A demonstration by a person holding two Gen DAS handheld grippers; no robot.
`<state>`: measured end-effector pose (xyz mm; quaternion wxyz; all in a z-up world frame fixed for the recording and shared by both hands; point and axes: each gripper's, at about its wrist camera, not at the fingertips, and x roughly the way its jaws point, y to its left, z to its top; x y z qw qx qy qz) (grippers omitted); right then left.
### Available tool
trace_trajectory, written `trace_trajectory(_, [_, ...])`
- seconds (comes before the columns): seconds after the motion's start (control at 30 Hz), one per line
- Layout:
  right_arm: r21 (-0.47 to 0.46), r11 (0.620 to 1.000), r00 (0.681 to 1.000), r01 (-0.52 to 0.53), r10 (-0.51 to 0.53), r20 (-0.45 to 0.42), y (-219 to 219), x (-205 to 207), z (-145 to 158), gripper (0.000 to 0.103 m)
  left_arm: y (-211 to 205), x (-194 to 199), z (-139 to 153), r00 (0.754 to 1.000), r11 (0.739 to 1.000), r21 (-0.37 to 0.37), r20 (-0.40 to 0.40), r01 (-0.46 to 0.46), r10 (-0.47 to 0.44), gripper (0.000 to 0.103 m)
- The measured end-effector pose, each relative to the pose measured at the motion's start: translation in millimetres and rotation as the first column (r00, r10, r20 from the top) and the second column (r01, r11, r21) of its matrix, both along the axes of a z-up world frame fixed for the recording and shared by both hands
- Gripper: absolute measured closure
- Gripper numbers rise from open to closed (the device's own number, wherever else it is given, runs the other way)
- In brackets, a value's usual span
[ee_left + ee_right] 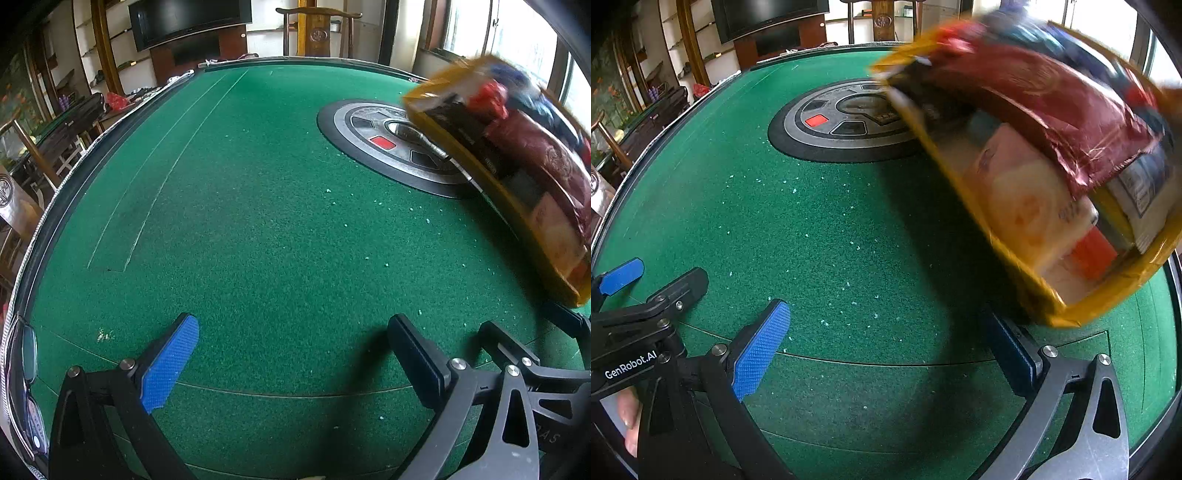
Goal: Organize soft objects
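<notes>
Box [1015, 254] tilted, blurred; long axis runs near-right to far-centre.

One yellow box [1015, 254] sits tilted and blurred over one green table [849, 229]. Its packets cannot be counted surely: one dark red bag [1063, 110] and one pale pack [1027, 199] are clear. Two grippers [295, 350] show, each with two fingers [170, 363]. One round panel [380, 144], one chair [319, 33], one screen [188, 18].

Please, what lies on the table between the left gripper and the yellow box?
Only bare green felt with small pale specks lies between the left gripper and the yellow box; the left wrist view shows it.
</notes>
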<state>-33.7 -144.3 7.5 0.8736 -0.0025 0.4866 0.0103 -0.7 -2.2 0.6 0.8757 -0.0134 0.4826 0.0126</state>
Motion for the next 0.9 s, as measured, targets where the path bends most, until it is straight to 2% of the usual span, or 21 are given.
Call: trace_trajectory(0.9, [-0.002, 1.000, 1.000, -0.002, 0.002, 0.000, -1.1, 2.8, -2.2, 0.000, 2.5, -2.3, -0.9, 1.000, 1.000, -0.001, 0.001, -0.001, 0.001, 0.001])
